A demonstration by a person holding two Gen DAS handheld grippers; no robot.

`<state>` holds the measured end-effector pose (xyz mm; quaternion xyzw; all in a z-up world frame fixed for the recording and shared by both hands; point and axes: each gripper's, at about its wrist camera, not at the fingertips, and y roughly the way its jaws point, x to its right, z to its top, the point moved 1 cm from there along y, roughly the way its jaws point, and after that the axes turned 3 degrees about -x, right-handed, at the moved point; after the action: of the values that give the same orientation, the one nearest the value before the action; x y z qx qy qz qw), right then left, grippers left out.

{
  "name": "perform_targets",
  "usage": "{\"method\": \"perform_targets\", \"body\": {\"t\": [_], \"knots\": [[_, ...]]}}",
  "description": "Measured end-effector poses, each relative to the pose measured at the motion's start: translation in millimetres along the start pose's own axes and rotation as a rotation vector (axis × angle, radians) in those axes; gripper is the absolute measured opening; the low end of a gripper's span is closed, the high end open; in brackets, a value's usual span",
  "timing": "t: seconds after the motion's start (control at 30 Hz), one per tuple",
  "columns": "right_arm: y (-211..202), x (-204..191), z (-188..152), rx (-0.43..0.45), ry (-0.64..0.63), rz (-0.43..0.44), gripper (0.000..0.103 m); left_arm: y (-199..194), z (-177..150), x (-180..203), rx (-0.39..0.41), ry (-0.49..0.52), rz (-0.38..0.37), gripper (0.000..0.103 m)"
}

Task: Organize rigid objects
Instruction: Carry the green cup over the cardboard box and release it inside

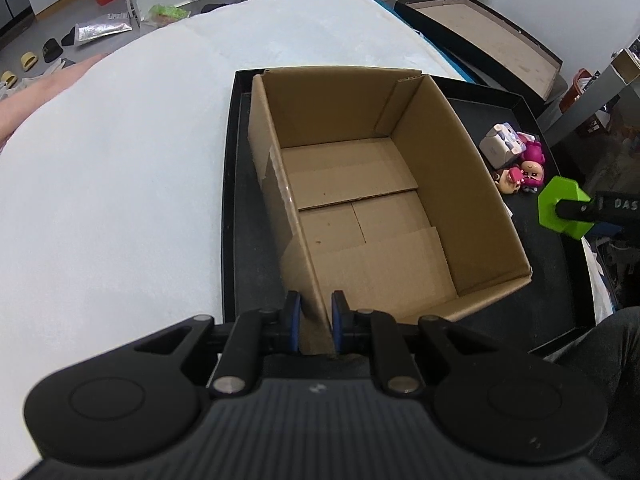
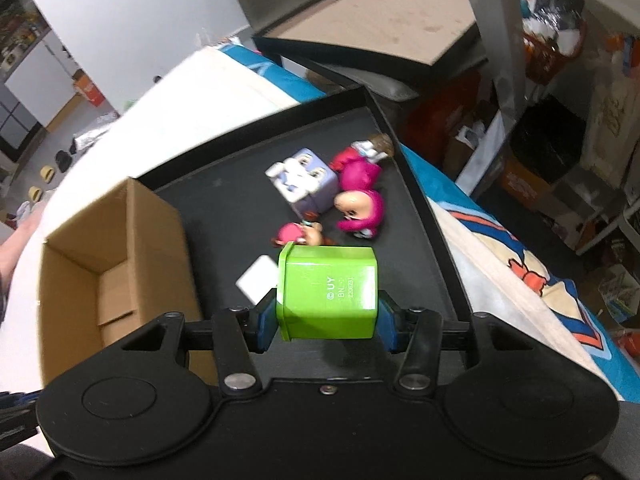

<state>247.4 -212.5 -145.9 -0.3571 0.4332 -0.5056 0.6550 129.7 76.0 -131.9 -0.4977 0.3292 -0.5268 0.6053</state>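
Observation:
An open cardboard box [image 1: 372, 200] stands empty on a black tray [image 1: 536, 280]. My left gripper [image 1: 316, 320] is shut on the box's near left wall. My right gripper [image 2: 326, 326] is shut on a green plastic block [image 2: 328, 292], held above the tray; the block also shows at the right of the left wrist view [image 1: 560, 206]. On the tray beyond lie a lilac cube toy [image 2: 304, 180], a pink figure [image 2: 360, 208], a small pink-capped figure [image 2: 296, 234] and a white card [image 2: 258, 278]. The box shows left in the right wrist view [image 2: 108, 248].
The tray rests on a white mattress [image 1: 120, 160]. A second black tray with a brown base [image 2: 380, 28] lies beyond. A patterned blanket [image 2: 520, 264] and cluttered shelves lie to the right. Shoes and bags lie on the floor at far left.

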Motion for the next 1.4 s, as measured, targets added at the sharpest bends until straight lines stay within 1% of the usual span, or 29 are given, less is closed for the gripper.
{"method": "perform_targets", "body": {"t": [0.13,0.4,0.53,0.67,0.87,1.03,1.13,1.17,1.23,1.3,1.4], "knots": [[-12.5,-12.7,0.0,0.018,-0.038,0.03,0.048,-0.3,-1.5,-4.2,0.0,-0.01,-0.008,0.015],[-29.9,-43.6,1.8,0.036,-0.109,0.083,0.048,-3.5,-2.9,-4.9,0.014,0.009,-0.026,0.015],[-39.4,-66.4,4.9,0.053,-0.153,0.121,0.048,-4.5,-4.3,-8.1,0.016,0.019,-0.058,0.015],[-45.0,-91.6,8.0,0.067,-0.199,0.162,0.048,-4.1,-5.4,-10.8,0.015,0.022,-0.073,0.015],[-36.4,-129.8,6.4,0.054,-0.263,0.199,0.048,-3.0,-5.6,-15.3,0.014,0.024,-0.088,0.015],[-22.0,-153.5,4.6,0.034,-0.292,0.209,0.049,-1.9,-4.9,-17.6,0.011,0.02,-0.1,0.015],[-14.4,-164.5,3.6,0.014,-0.314,0.239,0.049,-1.3,-5.5,-15.0,0.008,0.024,-0.098,0.015],[-12.7,-167.2,3.2,0.008,-0.318,0.246,0.051,-1.2,-5.6,-14.7,0.008,0.026,-0.097,0.015],[-12.2,-169.7,2.1,0.009,-0.32,0.244,0.052,-1.2,-5.2,-13.9,0.006,0.027,-0.094,0.015],[-15.4,-167.5,1.5,0.012,-0.323,0.258,0.052,-0.9,-5.5,-13.6,0.005,0.023,-0.087,0.014],[-19.6,-156.4,3.3,0.013,-0.308,0.251,0.052,-0.8,-4.7,-13.3,0.006,0.019,-0.098,0.014]]}}
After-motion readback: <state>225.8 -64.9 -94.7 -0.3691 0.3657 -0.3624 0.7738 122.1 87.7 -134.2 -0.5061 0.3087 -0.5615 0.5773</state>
